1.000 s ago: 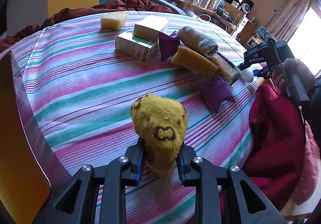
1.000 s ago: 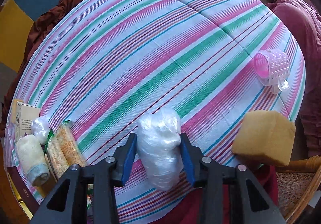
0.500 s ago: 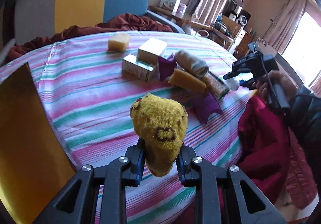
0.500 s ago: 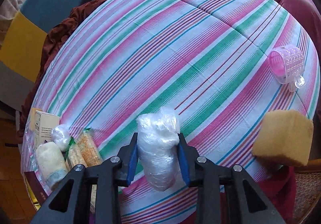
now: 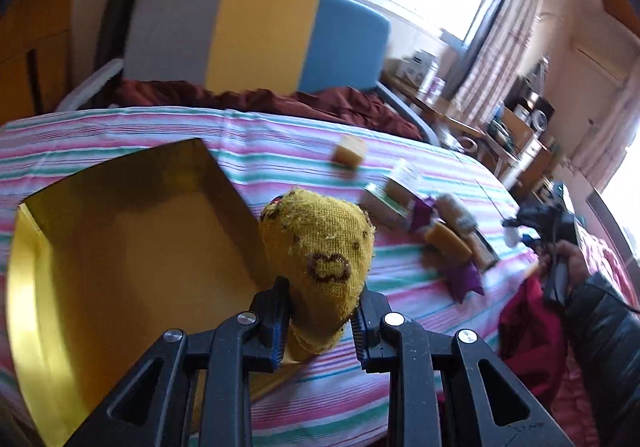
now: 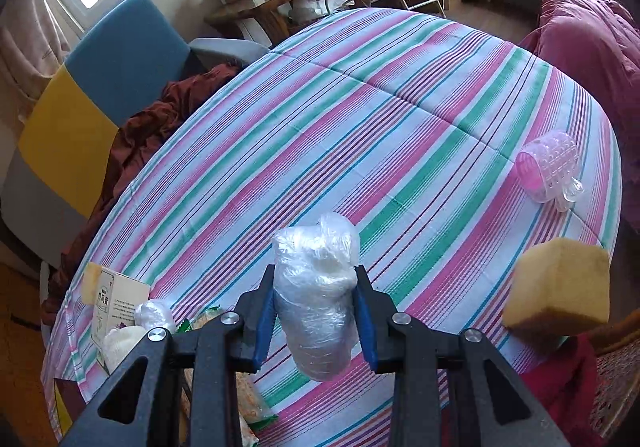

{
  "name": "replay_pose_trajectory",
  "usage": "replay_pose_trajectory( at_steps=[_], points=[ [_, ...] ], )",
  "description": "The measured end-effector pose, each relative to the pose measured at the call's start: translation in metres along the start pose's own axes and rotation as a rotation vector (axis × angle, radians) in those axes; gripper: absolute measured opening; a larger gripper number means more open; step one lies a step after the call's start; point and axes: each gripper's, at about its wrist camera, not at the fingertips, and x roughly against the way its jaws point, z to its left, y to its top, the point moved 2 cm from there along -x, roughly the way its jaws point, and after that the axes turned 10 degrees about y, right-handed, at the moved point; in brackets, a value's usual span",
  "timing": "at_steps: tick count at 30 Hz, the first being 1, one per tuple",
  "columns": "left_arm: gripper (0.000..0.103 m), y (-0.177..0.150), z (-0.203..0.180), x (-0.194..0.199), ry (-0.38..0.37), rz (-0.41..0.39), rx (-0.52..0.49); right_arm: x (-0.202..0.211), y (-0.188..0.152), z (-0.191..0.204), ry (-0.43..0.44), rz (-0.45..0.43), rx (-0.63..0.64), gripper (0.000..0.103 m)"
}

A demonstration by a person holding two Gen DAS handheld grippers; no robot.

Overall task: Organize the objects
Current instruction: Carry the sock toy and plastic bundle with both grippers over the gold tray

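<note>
My left gripper (image 5: 320, 317) is shut on a yellow knitted sock bundle (image 5: 318, 247) and holds it above the striped table, beside the right edge of an open yellow box (image 5: 120, 247). My right gripper (image 6: 316, 311) is shut on a clear plastic-wrapped white bundle (image 6: 316, 295) and holds it above the striped tablecloth (image 6: 360, 135). The right gripper also shows in the left wrist view (image 5: 536, 223), far right, held by a hand.
A pile of boxes, sponges, purple pouches and a rolled cloth (image 5: 440, 223) lies mid-table. A yellow sponge (image 5: 350, 155) lies apart. In the right wrist view a pink plastic cup (image 6: 550, 171) and a sponge (image 6: 558, 279) sit at the right edge; a carton (image 6: 116, 303) stands at the left.
My left gripper has swung left and up with the sock, bringing the yellow box into full view below it. My right gripper has lifted and tilted up with the wrapped bundle.
</note>
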Motion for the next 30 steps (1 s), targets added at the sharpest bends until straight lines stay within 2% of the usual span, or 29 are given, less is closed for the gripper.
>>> replay_pose_trajectory(
  at_steps=[4, 9, 12, 15, 21, 27, 30],
  points=[
    [0.027, -0.006, 0.036, 0.004, 0.083, -0.010, 0.057, 0.006, -0.004, 0.005, -0.004, 0.006, 0.009, 0.035],
    [0.027, -0.020, 0.086, 0.007, 0.178, 0.010, 0.148, -0.005, -0.007, 0.020, 0.001, 0.010, 0.011, 0.035],
    [0.027, -0.030, 0.117, 0.010, 0.217, 0.031, 0.215, -0.006, -0.007, 0.021, 0.003, 0.013, 0.014, 0.035],
    [0.027, -0.044, 0.137, 0.014, 0.242, 0.049, 0.238, -0.008, -0.007, 0.022, 0.006, 0.018, 0.015, 0.035],
    [0.027, -0.068, 0.149, 0.016, 0.281, 0.116, 0.219, -0.009, -0.007, 0.023, 0.013, 0.024, 0.020, 0.035],
    [0.029, -0.083, 0.154, 0.015, 0.332, 0.146, 0.214, -0.010, -0.007, 0.024, 0.015, 0.024, 0.023, 0.035],
    [0.038, -0.087, 0.155, 0.017, 0.340, 0.143, 0.219, -0.009, -0.007, 0.025, 0.015, 0.020, 0.026, 0.035]
  ],
)
